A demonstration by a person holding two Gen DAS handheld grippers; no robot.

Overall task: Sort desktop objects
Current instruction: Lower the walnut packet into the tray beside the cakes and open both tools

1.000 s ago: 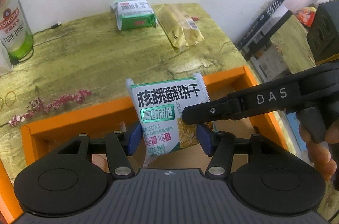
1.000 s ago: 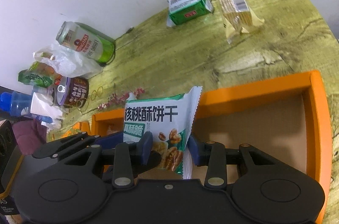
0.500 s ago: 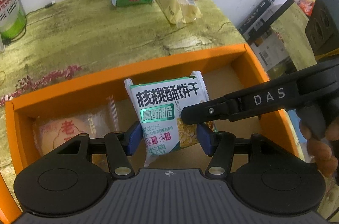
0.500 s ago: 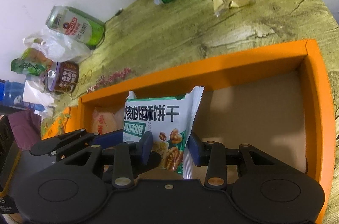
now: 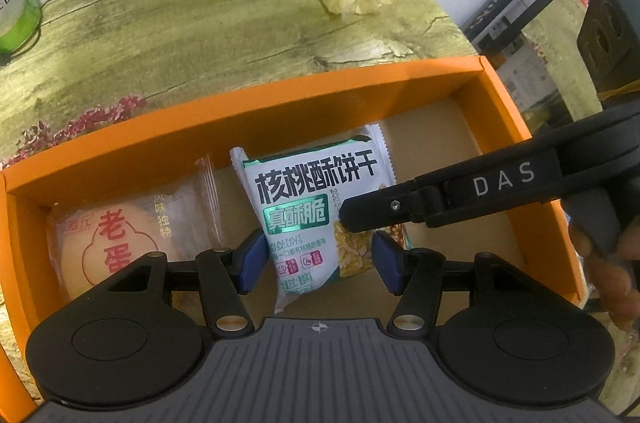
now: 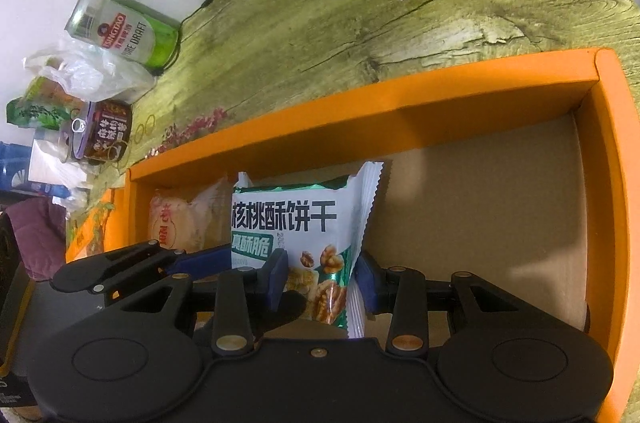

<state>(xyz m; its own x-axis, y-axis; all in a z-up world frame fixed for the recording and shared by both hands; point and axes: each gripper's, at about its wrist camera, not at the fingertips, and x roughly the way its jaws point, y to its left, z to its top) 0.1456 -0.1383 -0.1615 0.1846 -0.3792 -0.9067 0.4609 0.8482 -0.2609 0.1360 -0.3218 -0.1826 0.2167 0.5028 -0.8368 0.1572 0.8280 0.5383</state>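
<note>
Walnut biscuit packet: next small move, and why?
Probably open the right gripper to release the white-and-green walnut biscuit packet: it is pinched upright inside the orange cardboard box, over bare floor beside the clear-wrapped cake.

Right hand-held gripper (image 6: 320, 279) clamped; left hand-held gripper (image 5: 318, 259) parted.

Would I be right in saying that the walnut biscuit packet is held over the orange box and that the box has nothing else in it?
Not quite. The walnut biscuit packet is indeed over the orange box, but the box is not otherwise bare: a clear-wrapped pastry with red characters already lies at its left end, as the left wrist view shows.
</note>
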